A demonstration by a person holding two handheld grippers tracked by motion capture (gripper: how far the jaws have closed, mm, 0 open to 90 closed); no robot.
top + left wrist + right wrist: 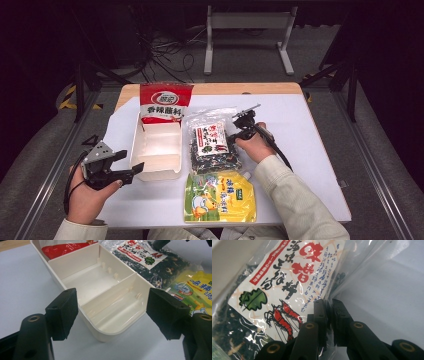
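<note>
While jaws stand apart left, right gripper [328, 312] pinches seaweed bag [274, 297].

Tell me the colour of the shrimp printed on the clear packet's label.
Red shrimp, clearest in the right gripper view.

Lab/test rig: metal frame rails [55, 165], loose floor cables [165, 55], dark surrounds.

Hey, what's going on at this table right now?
A person is working with a handheld claw in each hand. The right claw has pinched the edge of a clear seaweed packet with a shrimp label, which lies on the table. The left claw hangs open just in front of an off-white divided box, touching nothing. A red sauce packet leans at the box's far end, and a yellow pouch lies nearer the person.
</note>
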